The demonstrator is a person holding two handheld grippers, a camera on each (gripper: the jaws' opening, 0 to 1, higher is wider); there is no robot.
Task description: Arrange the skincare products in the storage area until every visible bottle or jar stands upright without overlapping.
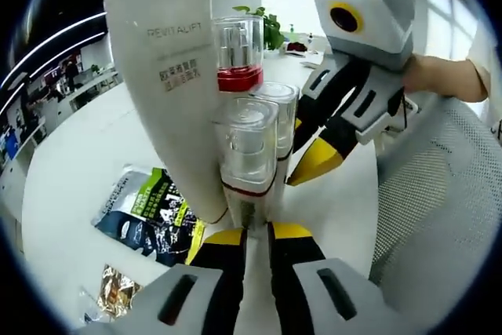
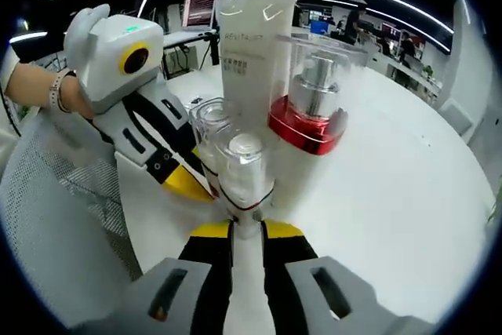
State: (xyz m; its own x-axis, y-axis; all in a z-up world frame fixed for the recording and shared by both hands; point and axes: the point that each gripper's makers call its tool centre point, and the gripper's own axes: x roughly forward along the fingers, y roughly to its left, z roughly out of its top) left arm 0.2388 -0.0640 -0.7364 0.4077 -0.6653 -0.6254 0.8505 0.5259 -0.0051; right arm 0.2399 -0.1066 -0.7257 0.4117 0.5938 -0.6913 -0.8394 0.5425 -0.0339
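Left gripper view: my left gripper (image 1: 255,233) clenched on clear square-capped bottle (image 1: 248,147), upright on white surface (image 1: 86,154), touching tall white tube (image 1: 176,76). Right gripper (image 2: 247,229) clamps neighbouring clear bottle (image 2: 239,166). Risk: jerk topples tube, red-collared pump jar (image 2: 310,107).

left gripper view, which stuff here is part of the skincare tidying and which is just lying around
Part of the job:
white tube
red-based pump bottle
two clear-capped bottles
left tool
right tool

Just lying about:
printed packet
gold foil wrapper
green plant
mesh chair back
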